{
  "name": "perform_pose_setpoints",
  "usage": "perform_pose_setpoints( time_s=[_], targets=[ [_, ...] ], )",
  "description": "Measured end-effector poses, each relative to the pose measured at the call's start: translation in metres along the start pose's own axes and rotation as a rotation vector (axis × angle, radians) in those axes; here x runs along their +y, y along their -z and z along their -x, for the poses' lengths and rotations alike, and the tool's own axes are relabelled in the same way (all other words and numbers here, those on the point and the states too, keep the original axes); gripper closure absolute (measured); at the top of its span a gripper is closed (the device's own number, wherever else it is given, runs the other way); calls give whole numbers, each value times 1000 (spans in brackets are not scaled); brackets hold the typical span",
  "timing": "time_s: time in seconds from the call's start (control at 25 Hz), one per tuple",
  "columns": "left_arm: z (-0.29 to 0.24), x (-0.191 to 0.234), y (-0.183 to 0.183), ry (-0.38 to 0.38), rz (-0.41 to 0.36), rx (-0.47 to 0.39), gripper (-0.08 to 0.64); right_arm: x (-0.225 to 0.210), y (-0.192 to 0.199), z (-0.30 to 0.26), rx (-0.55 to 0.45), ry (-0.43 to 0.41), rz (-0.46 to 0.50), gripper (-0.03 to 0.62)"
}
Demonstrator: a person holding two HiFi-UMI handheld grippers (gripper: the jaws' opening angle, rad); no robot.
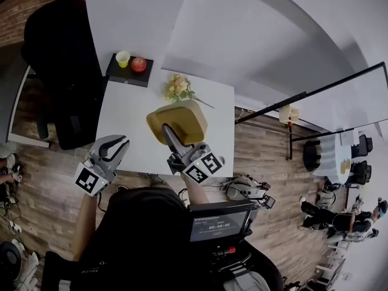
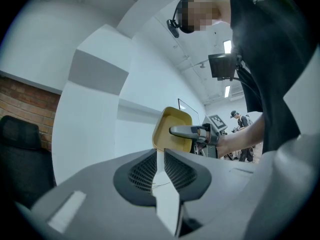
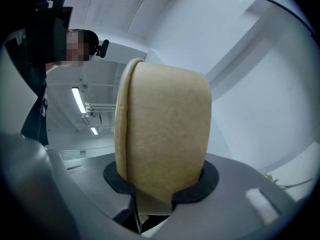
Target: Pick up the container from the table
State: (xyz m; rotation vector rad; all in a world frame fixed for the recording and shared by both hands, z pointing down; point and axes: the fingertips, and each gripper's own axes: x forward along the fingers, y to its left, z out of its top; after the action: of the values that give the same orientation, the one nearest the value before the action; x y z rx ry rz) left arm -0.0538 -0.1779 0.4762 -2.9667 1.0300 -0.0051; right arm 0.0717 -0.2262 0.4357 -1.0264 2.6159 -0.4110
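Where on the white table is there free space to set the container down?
Bare: the table's left half, between the black tray and the left claw, and its right side nearer than the flowers. Crowded: the far edge, with cup, apple and flowers.

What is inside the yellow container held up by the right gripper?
The container looks empty inside; one jaw of the right gripper lies across it. The left gripper hides its lowest part.
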Motion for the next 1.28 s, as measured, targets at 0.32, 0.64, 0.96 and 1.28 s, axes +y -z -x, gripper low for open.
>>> perform_pose_setpoints(
  time_s=[0.32,0.64,0.96,1.28],
  targets=[
    [1,5,1,-9,23,-5,518,4,1,-5,9,-1,5,414],
    [-1,6,0,-6,31,-2,520,3,0,-5,9,6,-1,414],
    [-7,5,5,13,29,6,520,0,5,-6,21,16,5,413],
    [-11,4,4,25,32,7,520,-3,6,-4,31,31,2,413]
  ],
)
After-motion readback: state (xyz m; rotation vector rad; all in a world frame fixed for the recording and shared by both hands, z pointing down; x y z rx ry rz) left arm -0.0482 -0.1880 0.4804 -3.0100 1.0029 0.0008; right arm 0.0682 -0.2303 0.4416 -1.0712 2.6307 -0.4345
